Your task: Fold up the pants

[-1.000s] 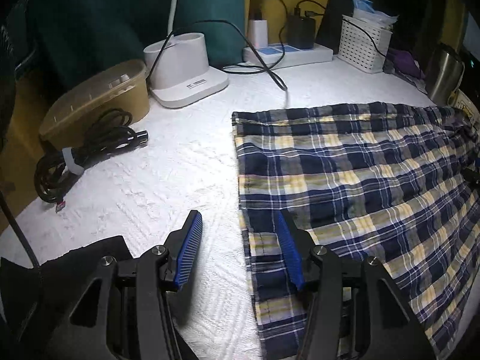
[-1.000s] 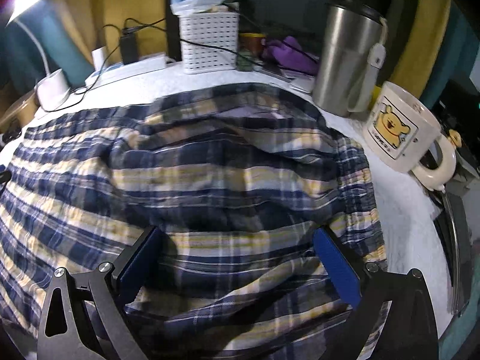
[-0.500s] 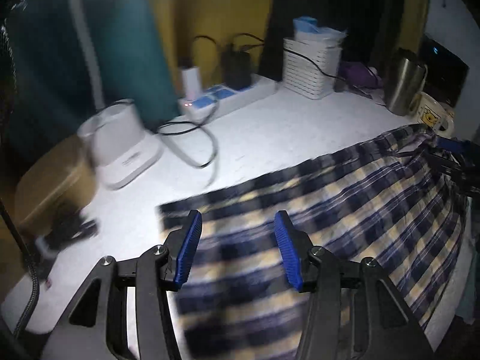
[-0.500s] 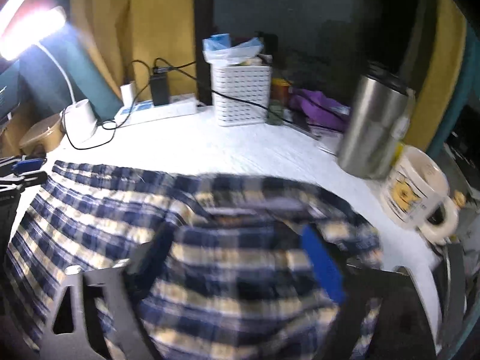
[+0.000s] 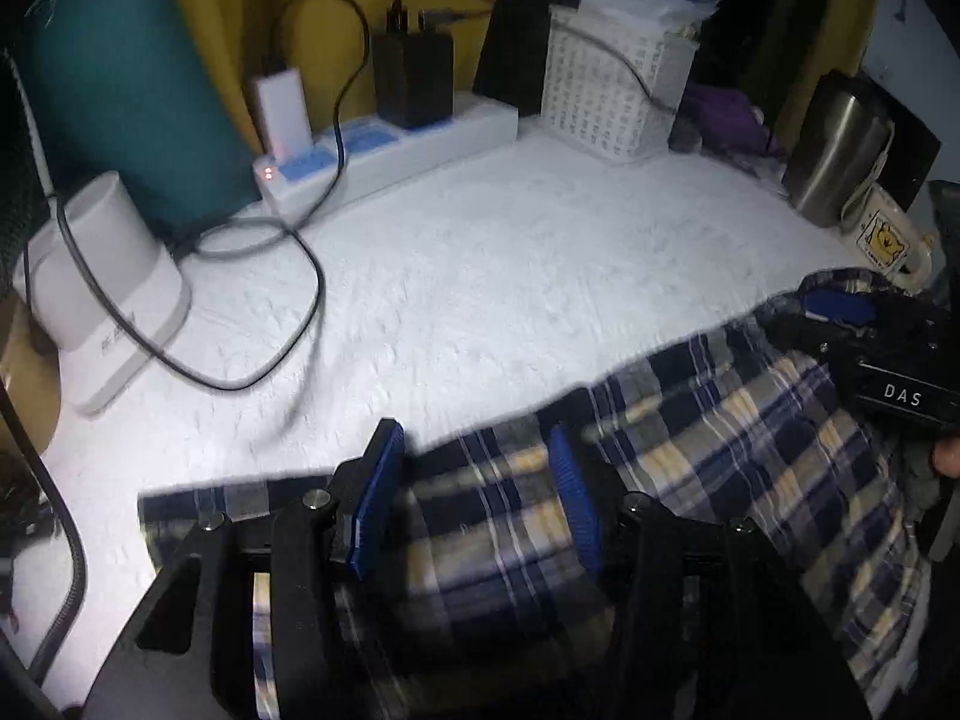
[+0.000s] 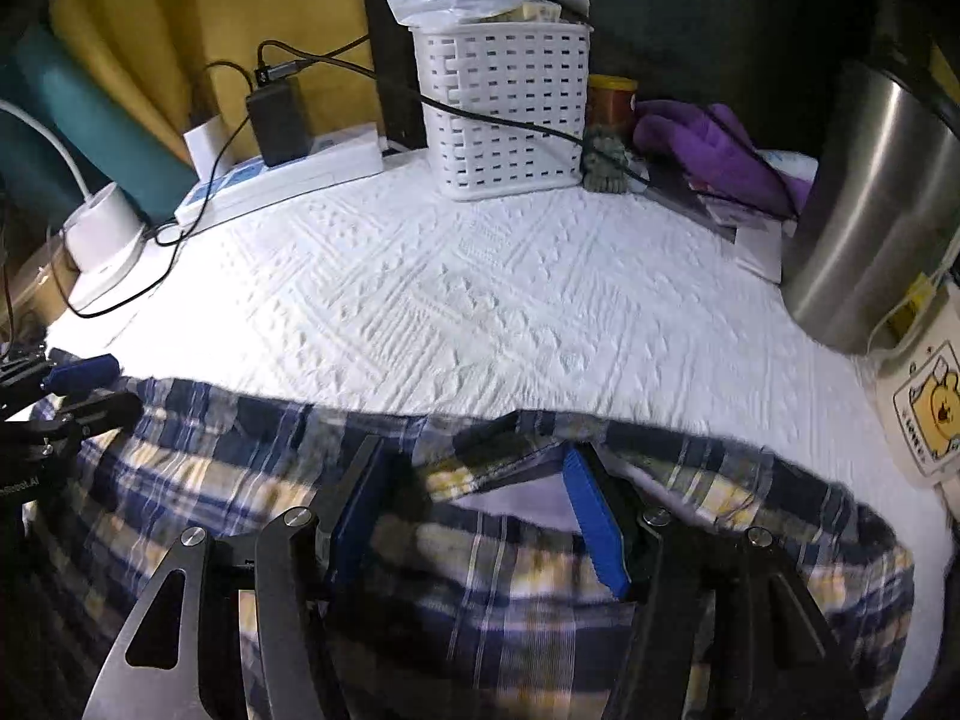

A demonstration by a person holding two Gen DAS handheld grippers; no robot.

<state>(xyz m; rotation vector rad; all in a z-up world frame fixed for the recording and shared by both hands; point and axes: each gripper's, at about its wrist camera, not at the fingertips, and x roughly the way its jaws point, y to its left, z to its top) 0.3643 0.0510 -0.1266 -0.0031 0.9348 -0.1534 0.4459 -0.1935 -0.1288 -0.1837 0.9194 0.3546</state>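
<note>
At the table's (image 6: 480, 294) near edge, left tongs (image 5: 474, 498) grip the pants (image 5: 720, 438); right tongs (image 6: 480, 510) are closing on the waistband.

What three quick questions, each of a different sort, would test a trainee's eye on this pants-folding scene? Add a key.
1. Fill in: the plaid pants lie on a ____ textured table cover.
2. True or false: a black cable runs across the front of the white basket.
3. What stands right beside the steel tumbler?
A. a mug with a bear picture
B. a plate
C. a flower pot

Key: 1 white; 2 true; 3 A
</note>
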